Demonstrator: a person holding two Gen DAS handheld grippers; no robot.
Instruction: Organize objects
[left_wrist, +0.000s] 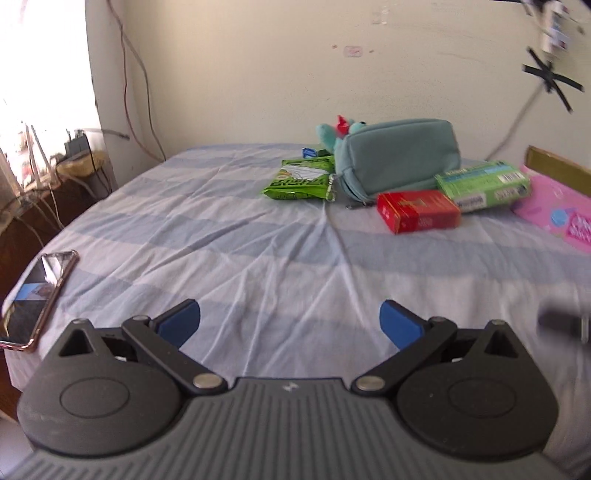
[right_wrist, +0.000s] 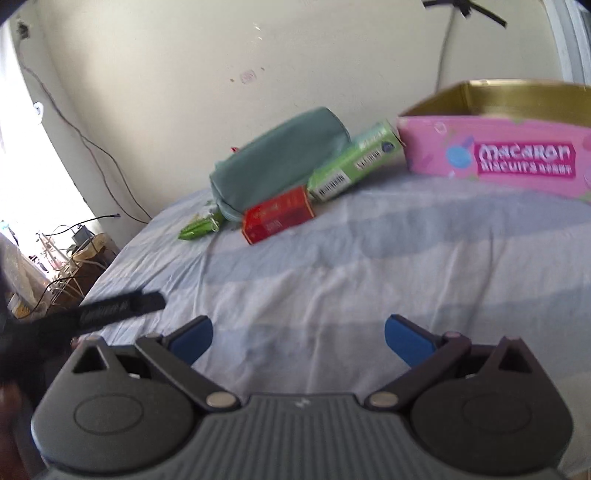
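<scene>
Nearest the lens, the left gripper (left_wrist: 290, 319) and right gripper (right_wrist: 298, 338) both hang over the bed (left_wrist: 258, 258) with jaws spread wide, holding nothing. A phone (left_wrist: 35, 295) lies at the left edge. Nothing looks sorted yet: in the upper middle a red box (right_wrist: 277, 214), a long green box (right_wrist: 354, 166), a green packet (left_wrist: 299, 177) and a teal pouch (left_wrist: 399, 155) lie clustered and touching. At upper right the pink biscuit box (right_wrist: 495, 158) stands open; its inside is hidden.
</scene>
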